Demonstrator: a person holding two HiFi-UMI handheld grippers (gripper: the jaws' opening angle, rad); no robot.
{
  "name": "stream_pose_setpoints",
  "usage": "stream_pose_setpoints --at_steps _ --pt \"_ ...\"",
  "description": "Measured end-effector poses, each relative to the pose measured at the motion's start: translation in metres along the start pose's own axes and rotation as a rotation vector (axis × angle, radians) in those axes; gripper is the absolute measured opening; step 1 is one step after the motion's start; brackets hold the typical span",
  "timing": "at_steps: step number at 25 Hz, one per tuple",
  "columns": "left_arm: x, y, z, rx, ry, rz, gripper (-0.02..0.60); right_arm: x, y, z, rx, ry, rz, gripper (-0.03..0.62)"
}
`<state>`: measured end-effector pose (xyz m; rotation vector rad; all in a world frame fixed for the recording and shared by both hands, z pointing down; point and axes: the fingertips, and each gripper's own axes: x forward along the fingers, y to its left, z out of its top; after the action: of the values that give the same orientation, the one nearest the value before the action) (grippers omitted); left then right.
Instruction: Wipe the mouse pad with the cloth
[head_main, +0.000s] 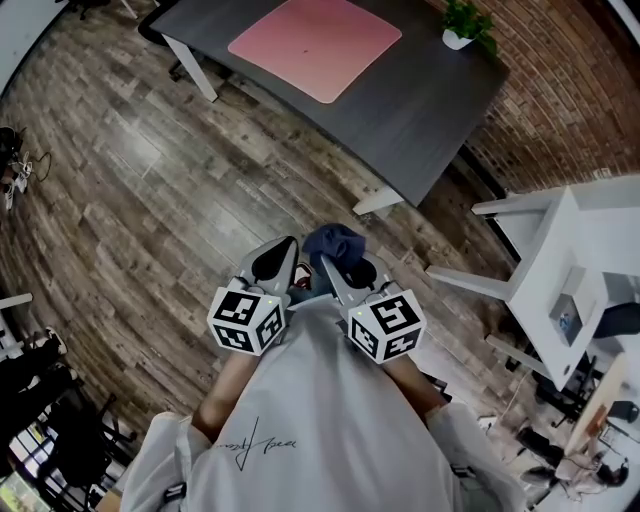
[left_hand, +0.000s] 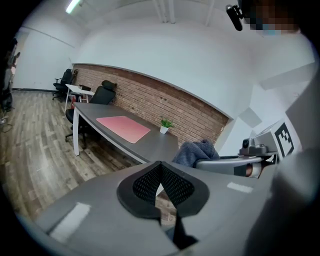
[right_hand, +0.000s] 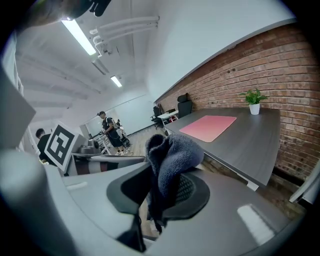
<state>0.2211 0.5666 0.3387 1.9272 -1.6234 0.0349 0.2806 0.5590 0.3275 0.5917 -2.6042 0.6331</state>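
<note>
A pink mouse pad (head_main: 315, 44) lies flat on a dark grey desk (head_main: 420, 110), well ahead of me; it also shows as the mouse pad (left_hand: 123, 128) and the mouse pad (right_hand: 208, 127). My right gripper (head_main: 333, 268) is shut on a blue-grey cloth (head_main: 335, 244), which bulges over the jaws as the cloth (right_hand: 170, 155) and shows beside my other hand as the cloth (left_hand: 196, 152). My left gripper (head_main: 278, 258) is shut with nothing in it, held close beside the right one above the wooden floor.
A small potted plant (head_main: 464, 24) stands at the desk's far right corner near the brick wall (head_main: 560, 90). A white table (head_main: 560, 270) stands to my right. Office chairs (left_hand: 102, 92) sit beyond the desk. People (right_hand: 107, 127) stand far off.
</note>
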Motion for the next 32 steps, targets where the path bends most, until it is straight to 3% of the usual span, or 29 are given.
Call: stream_pose_setpoints --at_steps 11,17,32 --pt "0.023 0.049 0.032 -0.011 -0.033 0.081 0.003 0.054 -0.026 0.024 0.006 0.023 0.019 0.081" --pt "0.047 0.088 0.062 -0.022 -0.017 0.093 0.003 0.105 -0.033 0.054 -0.001 0.04 0.055 0.082" --pt "0.136 0.153 0.142 -0.007 0.024 0.1 0.003 0.2 -0.108 0.129 0.056 0.048 0.065 0.083"
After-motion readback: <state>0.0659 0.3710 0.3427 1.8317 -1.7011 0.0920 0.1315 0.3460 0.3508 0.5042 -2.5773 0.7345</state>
